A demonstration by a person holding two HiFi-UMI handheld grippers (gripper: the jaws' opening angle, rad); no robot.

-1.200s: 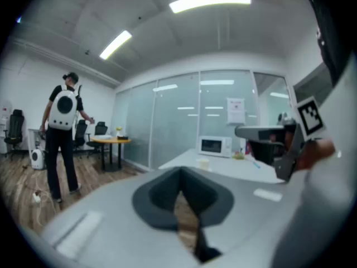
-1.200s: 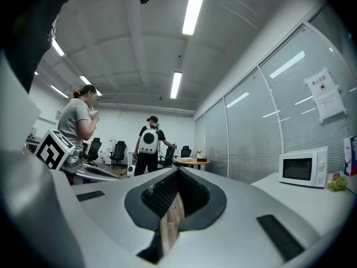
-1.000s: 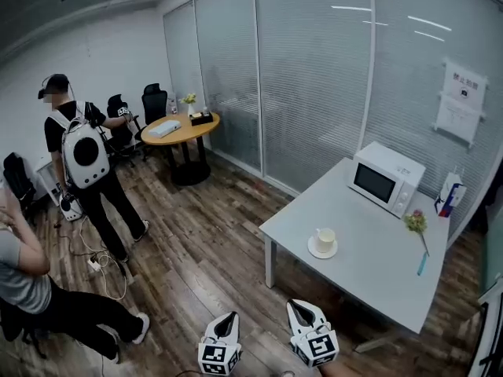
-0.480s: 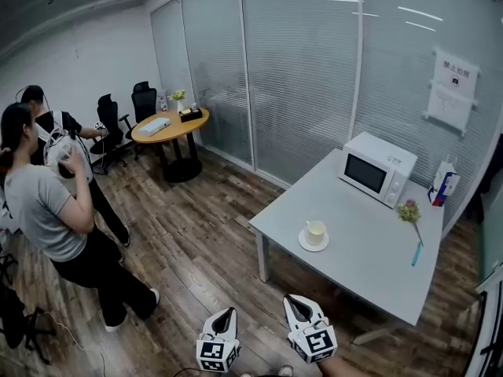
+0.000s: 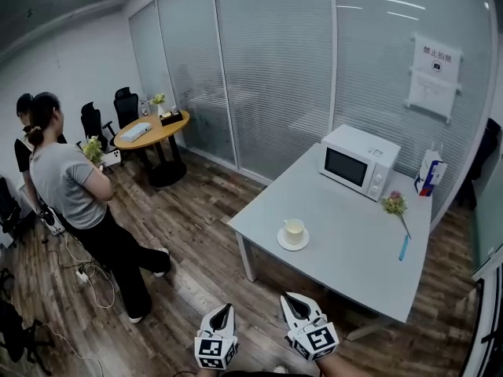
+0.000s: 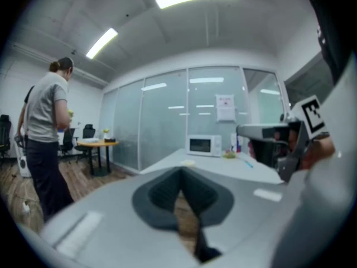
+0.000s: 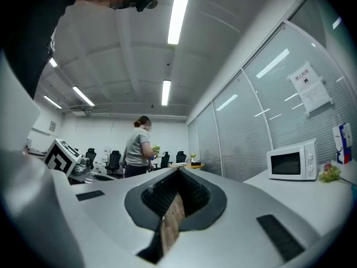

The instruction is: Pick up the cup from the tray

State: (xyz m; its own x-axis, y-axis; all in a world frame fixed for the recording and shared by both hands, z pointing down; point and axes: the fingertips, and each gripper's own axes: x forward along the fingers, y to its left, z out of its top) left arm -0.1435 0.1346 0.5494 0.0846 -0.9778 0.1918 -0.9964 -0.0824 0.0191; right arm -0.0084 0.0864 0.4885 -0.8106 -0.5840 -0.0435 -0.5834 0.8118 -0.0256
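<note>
Presently: cup on tray, bench at one o'clock; left gripper, right gripper pressed together, empty, at six.

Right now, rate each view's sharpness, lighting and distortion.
Head view: evenly lit, sharp, the cup crisp, glass wall bowed by the lens. Left gripper view: strong fisheye, black corners, foreground soft, microwave sharper. Right gripper view: same fisheye, ceiling light strips glaring.

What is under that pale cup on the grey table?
The cup stands on a round white saucer, which lies on the grey table. Only the saucer's rim shows. Its middle is covered by the cup, so anything there cannot be seen.
</note>
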